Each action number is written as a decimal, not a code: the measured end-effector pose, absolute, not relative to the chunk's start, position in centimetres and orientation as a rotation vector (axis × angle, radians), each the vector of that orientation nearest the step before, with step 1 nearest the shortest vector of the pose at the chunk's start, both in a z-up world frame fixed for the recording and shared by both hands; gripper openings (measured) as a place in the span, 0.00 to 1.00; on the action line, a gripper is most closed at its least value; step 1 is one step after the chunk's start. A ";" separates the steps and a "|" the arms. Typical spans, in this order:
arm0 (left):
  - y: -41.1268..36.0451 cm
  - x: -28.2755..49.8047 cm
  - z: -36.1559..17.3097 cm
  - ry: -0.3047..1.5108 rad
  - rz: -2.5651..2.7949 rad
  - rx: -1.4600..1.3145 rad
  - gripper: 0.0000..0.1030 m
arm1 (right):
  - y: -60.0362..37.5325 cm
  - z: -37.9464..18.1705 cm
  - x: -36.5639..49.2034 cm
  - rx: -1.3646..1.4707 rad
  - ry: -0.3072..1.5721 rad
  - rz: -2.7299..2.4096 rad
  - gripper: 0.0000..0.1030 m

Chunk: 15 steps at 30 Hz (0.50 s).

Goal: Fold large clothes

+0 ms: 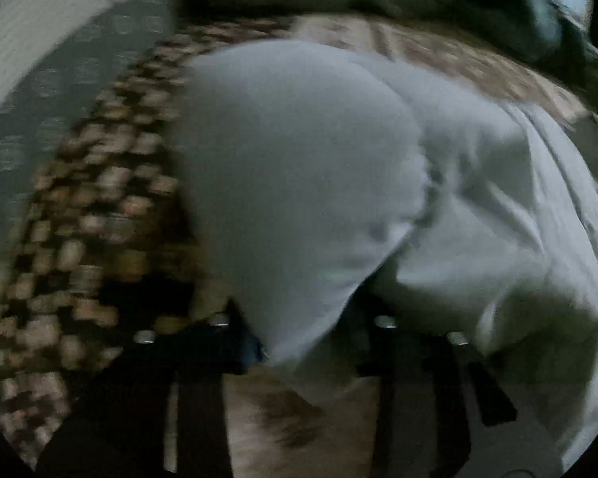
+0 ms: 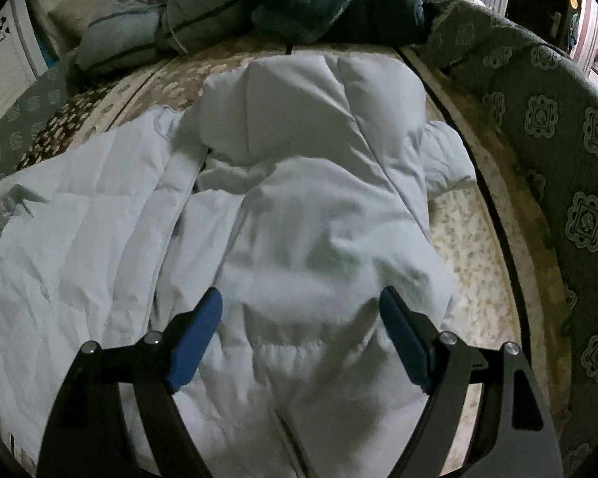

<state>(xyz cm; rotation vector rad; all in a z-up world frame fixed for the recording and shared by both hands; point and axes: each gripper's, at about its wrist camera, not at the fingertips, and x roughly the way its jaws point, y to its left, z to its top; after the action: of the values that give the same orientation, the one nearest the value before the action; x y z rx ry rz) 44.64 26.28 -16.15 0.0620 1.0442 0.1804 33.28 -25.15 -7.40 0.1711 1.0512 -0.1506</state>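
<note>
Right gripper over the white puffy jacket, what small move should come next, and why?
Probably lower the right gripper and close on the sleeve cuff of the white jacket: its jaws stand wide open and empty above it, while the left gripper seems to hold a fold.

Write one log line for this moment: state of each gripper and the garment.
left gripper: shut on pale grey puffy jacket | right gripper: open above the jacket | jacket: on patterned bed cover, unfolded

Black tongs with blue pads

The right tongs (image 2: 301, 334) have black angular arms, round silver screws at the joints and flat blue pads (image 2: 197, 338). The left tongs (image 1: 299, 342) look the same: black arms, silver screws, one blue pad partly visible.
</note>
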 end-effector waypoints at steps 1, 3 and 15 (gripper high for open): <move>27.6 44.3 -14.4 1.033 0.194 0.043 0.25 | -25.2 -7.2 33.2 0.179 1.048 -0.143 0.79; 28.9 43.5 -10.9 1.018 0.186 0.022 0.19 | -25.1 -6.5 32.7 0.182 1.025 -0.127 0.79; 29.2 42.4 -4.8 1.004 0.315 0.337 0.77 | -24.9 -6.7 32.1 0.174 1.010 -0.127 0.79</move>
<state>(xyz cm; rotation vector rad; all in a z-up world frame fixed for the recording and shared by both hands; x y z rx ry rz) 42.36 29.21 -4.82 0.3366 1.0043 0.3152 32.14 -24.94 -6.71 0.1738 1.0099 -0.1274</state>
